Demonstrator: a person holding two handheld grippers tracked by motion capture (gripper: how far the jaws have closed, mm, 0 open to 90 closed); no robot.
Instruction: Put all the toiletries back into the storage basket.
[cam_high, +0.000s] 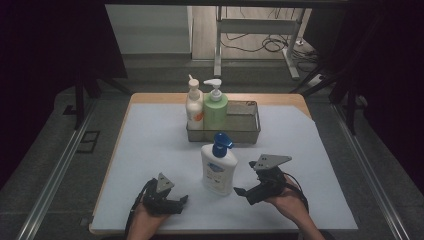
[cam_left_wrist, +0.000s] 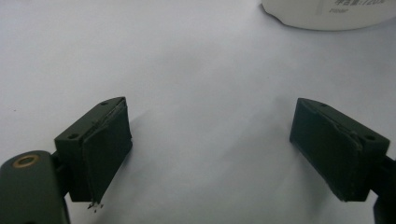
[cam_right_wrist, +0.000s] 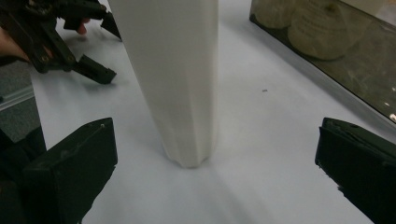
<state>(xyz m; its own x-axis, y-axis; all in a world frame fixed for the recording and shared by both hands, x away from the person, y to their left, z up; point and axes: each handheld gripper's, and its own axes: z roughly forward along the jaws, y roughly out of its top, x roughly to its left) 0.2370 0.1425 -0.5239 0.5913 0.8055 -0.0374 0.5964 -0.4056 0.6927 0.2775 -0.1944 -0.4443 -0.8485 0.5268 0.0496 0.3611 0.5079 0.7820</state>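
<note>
Our right gripper (cam_high: 245, 192) has its fingers (cam_right_wrist: 70, 163) spread wide with nothing between them yet, and straight ahead of them, in the right gripper view, stands the white bottle (cam_right_wrist: 173, 79). The bottle sits in the gap's line but beyond the fingertips, so we are lined up and not yet around it. From above, the white bottle (cam_high: 218, 167) with its blue pump stands upright on the tabletop (cam_high: 150, 150), its long axis vertical, just to the left of our right gripper and between our 2 hands. A sideways closing on its body suits that upright stance, we judge.

Our left gripper (cam_high: 175, 202) is also spread wide and empty; its fingers (cam_left_wrist: 100, 144) point over bare white tabletop, with the bottle's base only at the far upper edge of the left gripper view. It lies a little farther from the bottle than the right one, so the right looks the better placed to take it.

Behind the bottle a wire basket (cam_high: 245, 134) already holds 2 pump bottles, a cream one (cam_high: 194, 107) and a green one (cam_high: 215, 110), with free room at its right end.
</note>
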